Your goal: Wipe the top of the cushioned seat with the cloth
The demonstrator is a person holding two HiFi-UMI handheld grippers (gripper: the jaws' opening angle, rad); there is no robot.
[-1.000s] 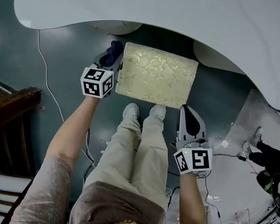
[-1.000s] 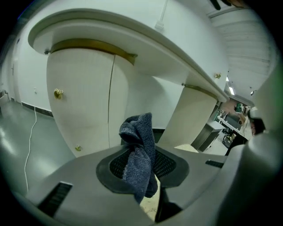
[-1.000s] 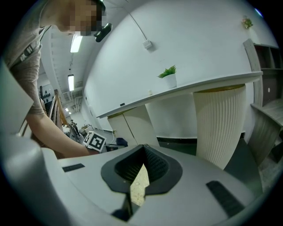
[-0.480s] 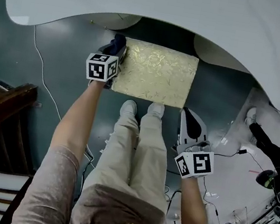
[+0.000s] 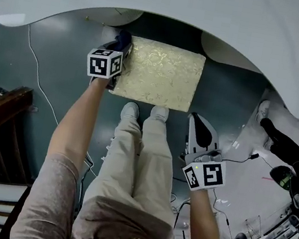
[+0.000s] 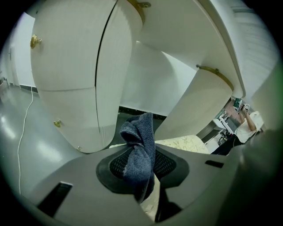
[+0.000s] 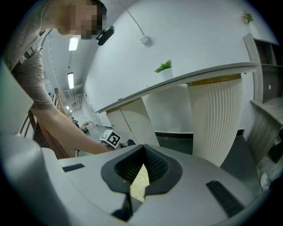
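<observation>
Since a second ago, the left claw (image 5: 119, 52) has been carried along the left edge of the seat, away from the person, from the near corner towards the far one. The right claw (image 5: 197, 122) has been kept low beside the person's right leg.

The top of the head view is filled by the broad, curved white bench top (image 5: 169, 5). Its pale rounded pedestals are seen close up in the left gripper view. Below it lies the dark grey-green glossy floor (image 5: 51, 59).

The rectangular cushioned seat (image 5: 160, 75) stands on this floor, half tucked under the bench edge and just beyond the person's pale shoes (image 5: 144, 111). It is covered in cream-gold fabric with a leafy woven pattern. Its top is lit evenly, and no marks can be made out on it.

The left claw (image 6: 141, 164) is closed on the dark blue terry cloth (image 6: 139, 145). The cloth is bunched up between the jaws and stands out past their tips. In the head view, the cloth (image 5: 123, 40) is held at the far left corner of the seat; contact with the fabric cannot be confirmed.

The right claw (image 7: 140, 170) is brought together at its tips, with nothing held.
</observation>
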